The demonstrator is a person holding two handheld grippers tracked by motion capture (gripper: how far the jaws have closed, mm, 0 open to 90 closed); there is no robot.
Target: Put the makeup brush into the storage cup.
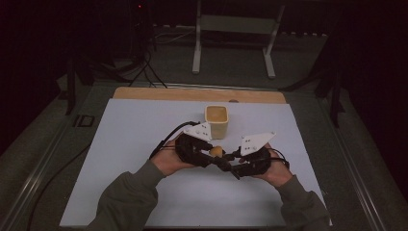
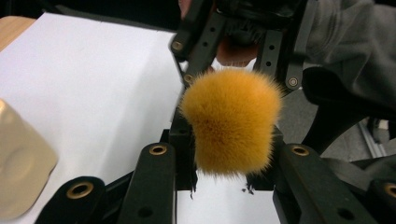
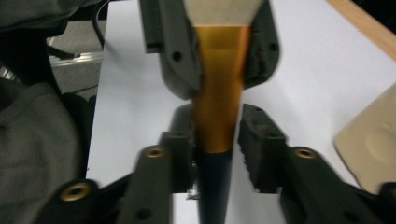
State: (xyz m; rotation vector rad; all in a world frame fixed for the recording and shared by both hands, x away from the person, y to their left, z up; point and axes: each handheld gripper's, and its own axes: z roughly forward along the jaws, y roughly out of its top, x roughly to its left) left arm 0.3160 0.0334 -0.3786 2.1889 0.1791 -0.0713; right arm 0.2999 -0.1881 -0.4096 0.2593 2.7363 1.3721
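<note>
Both forearms come in from the near edge in grey sleeves and angle inward, so the two hands meet at the middle. The left hand (image 1: 169,161) grips the left hand-held gripper (image 1: 211,155), which points right and slightly away. The right hand (image 1: 276,171) holds the right hand-held gripper (image 1: 226,161), pointing left toward the other. Their tips nearly meet, each gripper's jaws closed tight on what lies between them. A grey three-cornered plate sits on top of each, and a cable trails back from each wrist.
</note>
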